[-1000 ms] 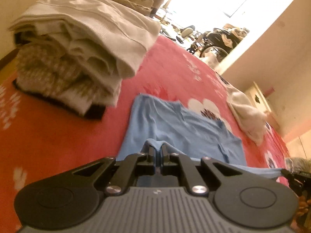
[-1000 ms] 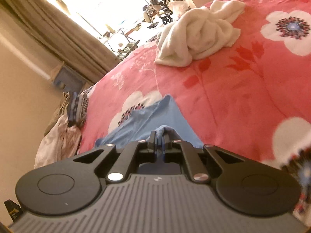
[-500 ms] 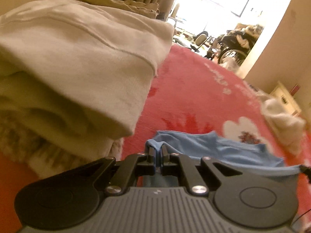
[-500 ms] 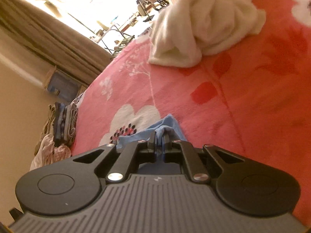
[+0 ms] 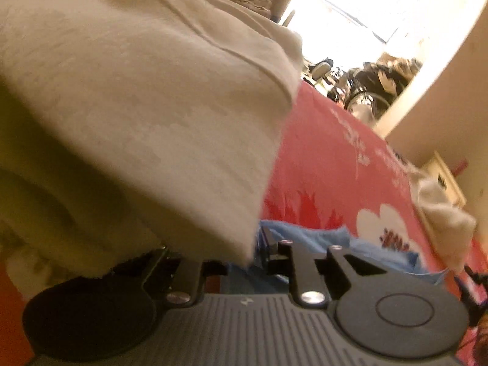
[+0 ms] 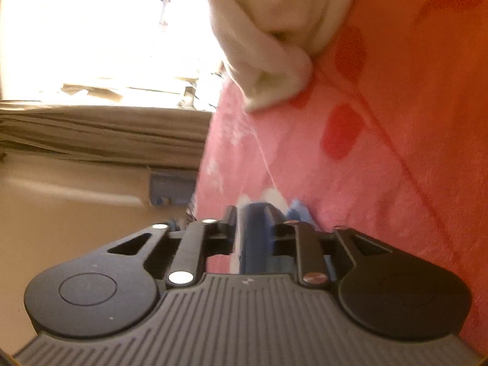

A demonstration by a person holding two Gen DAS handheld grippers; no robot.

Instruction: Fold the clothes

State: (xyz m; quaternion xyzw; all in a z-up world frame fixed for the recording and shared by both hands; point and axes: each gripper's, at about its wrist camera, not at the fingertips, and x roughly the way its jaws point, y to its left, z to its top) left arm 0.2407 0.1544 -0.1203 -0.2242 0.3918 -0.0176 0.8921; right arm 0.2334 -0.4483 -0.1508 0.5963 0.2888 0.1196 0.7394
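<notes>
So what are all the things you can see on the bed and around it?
Blanket: one, red-pink with flowers, covering the bed.
Blue garment: one, light blue, flat on the blanket, between the opening jaws of both grippers.
Cream stack: one pile, folded clothes, looming over the left gripper.
White garment: one, crumpled, farther up the blanket.
Curtain: one, tan, by the bright window.
Wheelchair: one, dark, past the bed.
Left gripper: black, partly hidden under the stack.
Right gripper: black.

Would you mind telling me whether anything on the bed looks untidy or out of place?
Yes: a cream towel lies crumpled in a heap on the red floral bedspread, unlike the folded beige cloth stacked beside the light blue garment.
</notes>
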